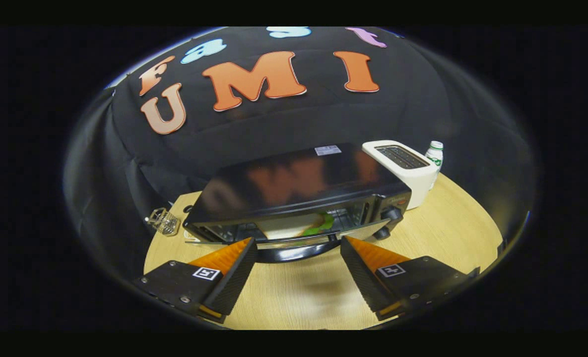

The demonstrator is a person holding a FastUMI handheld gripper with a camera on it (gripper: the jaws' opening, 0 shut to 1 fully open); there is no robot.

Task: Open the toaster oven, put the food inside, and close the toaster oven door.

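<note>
The gripper (297, 248) is hovering with its fingers spread wide and empty, flanking the curved door handle (294, 253) of the black toaster oven (298, 193). The oven is standing on the wooden table (452, 233); food (318, 225) is showing behind its glass door. A white toaster (403, 166) and a bottle (435, 153) are standing beside it.

tool (298, 253) open, at door handle (294, 252) | toaster oven (298, 193) | food (318, 225) inside
</note>
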